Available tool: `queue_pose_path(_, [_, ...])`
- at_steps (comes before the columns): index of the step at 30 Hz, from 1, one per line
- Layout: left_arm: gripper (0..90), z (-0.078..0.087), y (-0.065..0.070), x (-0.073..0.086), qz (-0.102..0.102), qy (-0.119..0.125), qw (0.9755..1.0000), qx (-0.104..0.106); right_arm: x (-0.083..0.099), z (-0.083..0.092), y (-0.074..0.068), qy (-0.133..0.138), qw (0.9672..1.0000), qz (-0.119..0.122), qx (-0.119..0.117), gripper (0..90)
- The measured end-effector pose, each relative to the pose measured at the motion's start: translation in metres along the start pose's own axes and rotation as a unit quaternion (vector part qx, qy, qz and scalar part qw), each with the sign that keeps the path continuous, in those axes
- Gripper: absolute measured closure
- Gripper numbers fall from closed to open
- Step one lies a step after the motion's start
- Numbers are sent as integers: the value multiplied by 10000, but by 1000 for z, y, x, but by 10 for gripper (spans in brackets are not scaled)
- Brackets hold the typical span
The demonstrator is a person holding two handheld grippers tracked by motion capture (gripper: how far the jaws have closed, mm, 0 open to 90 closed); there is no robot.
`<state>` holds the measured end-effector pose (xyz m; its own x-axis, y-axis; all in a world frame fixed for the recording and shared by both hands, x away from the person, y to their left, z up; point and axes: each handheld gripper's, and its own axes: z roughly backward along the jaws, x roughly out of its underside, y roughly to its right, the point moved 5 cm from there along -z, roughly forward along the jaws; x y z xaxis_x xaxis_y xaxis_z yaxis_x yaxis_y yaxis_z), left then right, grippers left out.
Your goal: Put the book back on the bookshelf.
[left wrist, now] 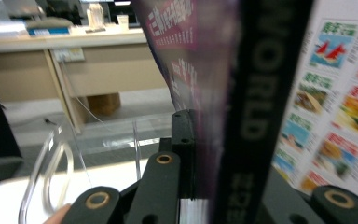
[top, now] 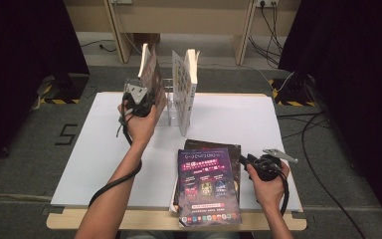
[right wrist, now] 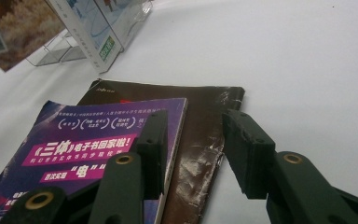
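My left gripper [top: 140, 102] is shut on an upright book [top: 151, 74] with a purple cover and a black spine [left wrist: 256, 93], held just left of the clear acrylic stand [top: 168, 102]. In the left gripper view the jaws [left wrist: 200, 186] pinch its lower edge. A white book with food pictures [top: 185, 87] [left wrist: 340, 93] stands in the stand. A purple book [top: 208, 184] [right wrist: 84, 149] lies on a dark brown book [top: 216, 147] [right wrist: 200, 107] at the front of the table. My right gripper [top: 246, 160] [right wrist: 198, 140] is open, low over the stack's right edge.
The white table top [top: 104, 149] has free room on the left and at the far right. The stand's clear loops [left wrist: 51, 168] rise left of the held book. Black curtains flank the table. Cables [top: 318, 149] run across the floor on the right.
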<state>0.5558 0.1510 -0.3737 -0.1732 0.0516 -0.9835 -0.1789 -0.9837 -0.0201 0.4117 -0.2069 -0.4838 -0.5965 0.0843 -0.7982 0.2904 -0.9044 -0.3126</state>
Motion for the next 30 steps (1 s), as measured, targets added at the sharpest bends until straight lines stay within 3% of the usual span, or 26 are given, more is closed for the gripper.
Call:
queue_pose_path(4, [837,-17,3,6,-78,-51,9999,-92,1,0,0,-10,10000,7,-11,607])
queue_pose_path(9, [836,-30,3,31,-144,-159,9997,-113,1,0,2,-8,10000,19,10,607])
queue_pose_path(11, [835,-31,4,36,-170,-75,9998,-90,1,-1,2,-16,10000,21,3,607])
queue_pose_path(20, [810,-29,15,42,134,28,9996,235,3,-1,-1,-62,10000,6,-22,607])
queue_pose_path(30, [677,-24,19,36,73,104,9981,605,4,-3,-2,-110,9999,17,-33,603])
